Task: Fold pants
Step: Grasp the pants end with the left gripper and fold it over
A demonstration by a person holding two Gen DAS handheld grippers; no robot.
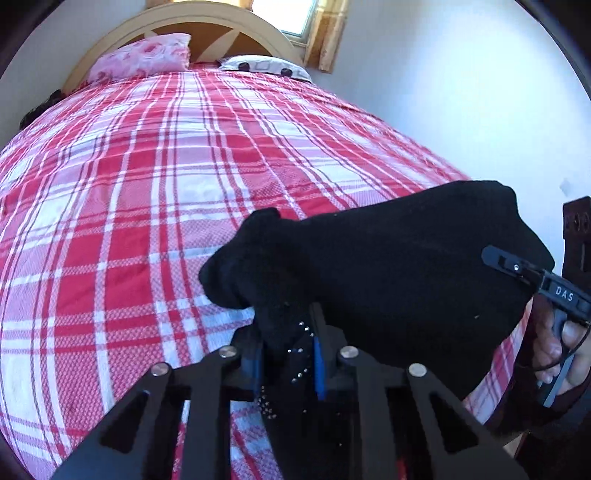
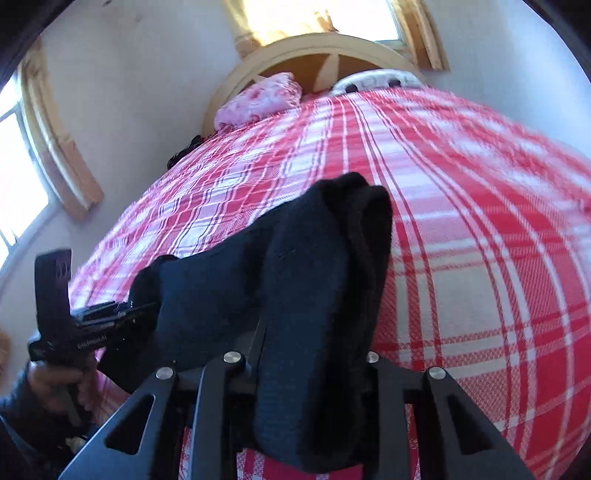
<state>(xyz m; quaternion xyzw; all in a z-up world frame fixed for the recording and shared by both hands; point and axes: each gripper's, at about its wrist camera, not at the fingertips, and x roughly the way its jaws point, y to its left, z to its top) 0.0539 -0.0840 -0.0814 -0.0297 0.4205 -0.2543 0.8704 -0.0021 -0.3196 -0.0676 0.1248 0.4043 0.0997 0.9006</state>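
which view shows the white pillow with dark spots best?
Left wrist: the white pillow lies sharp and mostly unobstructed by the headboard. Right wrist shows only a blurred sliver above the plaid bedspread.

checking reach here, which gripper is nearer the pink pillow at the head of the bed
Left, though only slightly. The pink pillow sits on the left half of the bed; the left gripper faces that side, while the right gripper is further right. Both clamp the black pants near the foot.

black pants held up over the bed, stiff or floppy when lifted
Likely floppy: the black fabric pants sag in a soft bulge between the left gripper and right gripper. Probably light, since pinched edges carry them. Apt to bunch, judging by the crumpled folds.
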